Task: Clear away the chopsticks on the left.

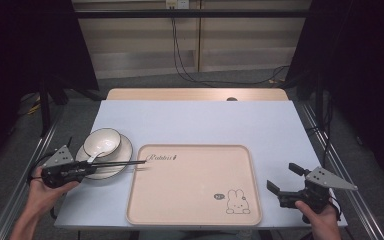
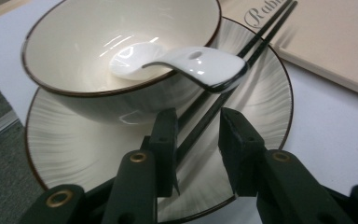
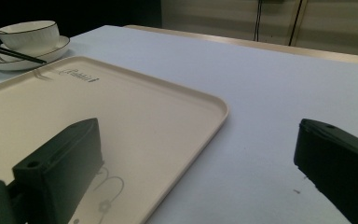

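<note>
Two grippers at the near edge of a table with a pale blue top (image 1: 195, 122). Left gripper (image 1: 87, 167) lies low over a ribbed plate (image 1: 125, 150); right gripper (image 1: 282, 180) sits at the right, off the beige tray (image 1: 192, 197).

Hard to make out: from the high view the chopsticks (image 1: 122, 162) read as one dark line, near ends lost among the left gripper's jaws, tips reaching onto the tray's top left corner by the printed word. Whether the jaws press on the sticks cannot be told there. Left hand (image 1: 42, 192) is cut off at the bottom edge; right hand (image 1: 320, 220) likewise.

Left gripper view resolves it: two black chopsticks (image 2: 223, 88) run between the jaws, which stand narrowly apart, one jaw touching a stick, the other with a gap beside it. Grip not confirmed. The sticks rest across the plate (image 2: 270, 112), passing under the handle of a white spoon (image 2: 191, 65) that lies in the bowl (image 2: 74, 42) with its handle over the rim. Plate's near rim is hidden behind the jaws.

Right gripper view: jaws wide apart, nothing between them, straddling the tray's edge (image 3: 214, 105). A rabbit drawing (image 3: 107, 186) is partly hidden behind one jaw. Bowl (image 3: 30, 32) and chopsticks (image 3: 21, 55) far off, small.
</note>
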Motion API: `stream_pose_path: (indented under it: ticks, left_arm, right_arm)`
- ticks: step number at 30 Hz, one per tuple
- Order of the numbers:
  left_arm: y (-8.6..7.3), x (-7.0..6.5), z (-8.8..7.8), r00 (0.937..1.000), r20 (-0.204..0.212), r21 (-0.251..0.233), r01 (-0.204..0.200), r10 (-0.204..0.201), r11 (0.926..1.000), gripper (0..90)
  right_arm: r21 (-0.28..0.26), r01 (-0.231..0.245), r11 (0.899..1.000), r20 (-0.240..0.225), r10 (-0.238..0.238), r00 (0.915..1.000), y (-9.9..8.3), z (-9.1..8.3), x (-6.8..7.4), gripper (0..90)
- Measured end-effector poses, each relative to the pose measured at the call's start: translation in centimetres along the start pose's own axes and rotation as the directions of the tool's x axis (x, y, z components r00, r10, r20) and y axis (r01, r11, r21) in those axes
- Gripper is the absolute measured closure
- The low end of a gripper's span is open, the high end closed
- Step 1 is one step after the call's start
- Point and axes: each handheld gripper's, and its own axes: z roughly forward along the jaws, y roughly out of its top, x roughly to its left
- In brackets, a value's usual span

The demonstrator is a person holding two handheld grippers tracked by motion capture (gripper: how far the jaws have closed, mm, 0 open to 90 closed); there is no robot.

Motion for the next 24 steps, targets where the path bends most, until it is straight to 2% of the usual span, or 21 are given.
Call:
stream_pose_path:
  ticks: [7, 12, 15, 16, 18, 19, 22, 24]
  left_arm:
    - [0.5, -0.2, 0.8, 0.9992, 0.026, 0.043, -0.033, 0.031, 0.9985, 72.1]
    - [0.8, -0.4, 1.2, 0.9963, 0.073, 0.063, -0.050, 0.046, 0.9967, 74.2]
    - [0.9, -0.5, 1.3, 0.9943, 0.100, 0.076, -0.046, 0.038, 0.9961, 79.1]
    - [1.0, -0.5, 1.1, 0.9940, 0.102, 0.094, -0.050, 0.040, 0.9943, 82.3]
    - [1.0, -0.6, 1.2, 0.9933, 0.111, 0.085, -0.043, 0.033, 0.9954, 85.3]
    - [1.1, -0.6, 1.1, 0.9939, 0.107, 0.102, -0.038, 0.027, 0.9941, 85.3]
    - [1.1, -0.6, 1.0, 0.9913, 0.131, 0.104, -0.013, 0.000, 0.9945, 85.8]
    - [1.2, -0.7, 0.9, 0.9914, 0.131, 0.110, -0.007, -0.007, 0.9939, 85.9]
  right_arm:
    - [-0.001, 0.000, 1.000, 0.003, 0.000, 1.0000, 0.0, 0.0, -0.1, 0.5]
    - [0.000, -0.002, 1.000, 0.005, 0.002, 1.0000, 0.0, 0.0, -0.1, 0.5]
    - [0.002, -0.001, 1.000, 0.007, 0.001, 1.0000, 0.0, 0.0, -0.1, 0.5]
    - [0.002, -0.001, 1.000, 0.008, 0.001, 1.0000, 0.0, 0.0, -0.1, 0.5]
    - [0.003, -0.001, 1.000, 0.008, 0.001, 1.0000, 0.0, 0.0, -0.1, 0.5]
    - [0.003, -0.001, 1.000, 0.008, 0.001, 1.0000, 0.0, 0.0, -0.1, 0.5]
    - [0.007, -0.002, 1.000, 0.006, 0.002, 1.0000, 0.0, 0.1, -0.1, 0.5]
    - [0.007, -0.002, 1.000, 0.005, 0.002, 1.0000, 0.0, 0.1, -0.1, 0.5]
